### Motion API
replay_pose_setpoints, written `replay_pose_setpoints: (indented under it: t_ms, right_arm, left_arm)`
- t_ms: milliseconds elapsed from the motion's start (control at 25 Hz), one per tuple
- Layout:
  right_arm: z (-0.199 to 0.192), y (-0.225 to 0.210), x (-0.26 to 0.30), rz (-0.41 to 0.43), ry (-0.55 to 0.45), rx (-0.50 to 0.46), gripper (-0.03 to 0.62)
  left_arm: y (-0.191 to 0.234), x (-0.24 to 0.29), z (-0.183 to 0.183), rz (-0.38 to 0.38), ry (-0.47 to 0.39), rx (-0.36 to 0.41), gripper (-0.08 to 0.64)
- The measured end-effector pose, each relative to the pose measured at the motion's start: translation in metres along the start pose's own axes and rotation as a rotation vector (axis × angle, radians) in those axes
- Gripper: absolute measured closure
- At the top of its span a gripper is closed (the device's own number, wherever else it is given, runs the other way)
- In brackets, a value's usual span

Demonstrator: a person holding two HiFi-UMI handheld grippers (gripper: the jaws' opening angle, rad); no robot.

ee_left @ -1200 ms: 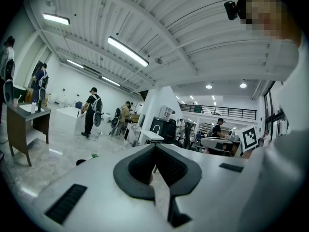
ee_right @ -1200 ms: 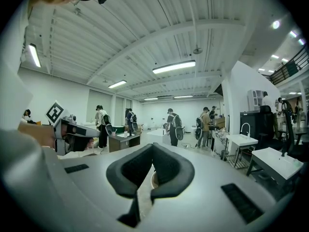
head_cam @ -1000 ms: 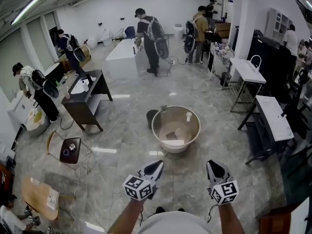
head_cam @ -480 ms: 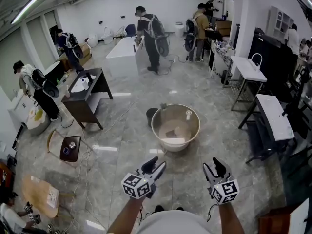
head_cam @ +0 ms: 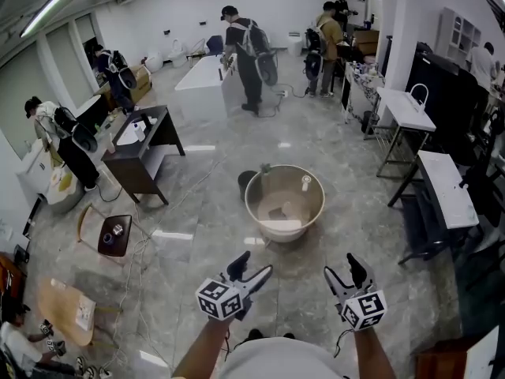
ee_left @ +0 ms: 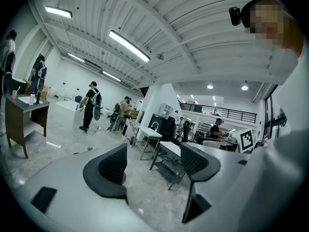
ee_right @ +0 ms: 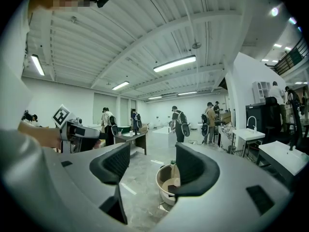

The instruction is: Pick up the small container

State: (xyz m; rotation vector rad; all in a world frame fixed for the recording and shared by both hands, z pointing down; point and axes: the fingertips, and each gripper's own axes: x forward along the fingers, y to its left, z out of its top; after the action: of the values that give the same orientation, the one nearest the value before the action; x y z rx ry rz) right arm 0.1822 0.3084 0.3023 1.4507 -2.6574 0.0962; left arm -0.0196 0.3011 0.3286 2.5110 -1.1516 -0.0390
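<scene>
In the head view, just opened wide and empty: left gripper [head_cam: 252,265] and right gripper [head_cam: 342,268]. Well ahead of both, upright inside beige round plastic basin [head_cam: 272,226], by its far right rim: small white cylindrical container [head_cam: 305,184]. Apparently readied for a grasp; approach not yet made.

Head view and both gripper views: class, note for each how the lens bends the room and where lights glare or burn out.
Head view: straight lines bow, and the ceiling lights leave white streaks on the glossy floor. Left gripper view: dark rounded corners, the ceiling curves, a strip light burnt out white. Right gripper view: same round framing, tub clear beyond the jaws.
</scene>
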Motion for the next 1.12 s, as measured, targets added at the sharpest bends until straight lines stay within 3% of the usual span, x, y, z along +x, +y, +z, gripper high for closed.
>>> replay_pose_setpoints:
  t_ms: [320,1120]
  right_arm:
    - [-0.012,-0.017,-0.009,0.027,0.016,0.001,0.218]
    - [-0.034,-0.041,0.002,0.073,0.037,0.03,0.161]
  left_arm:
    - [-0.011,0.009,-0.011,0.036,-0.004,-0.004,0.16]
    - [-0.012,0.029,-0.023,0.097,-0.012,-0.015,0.145]
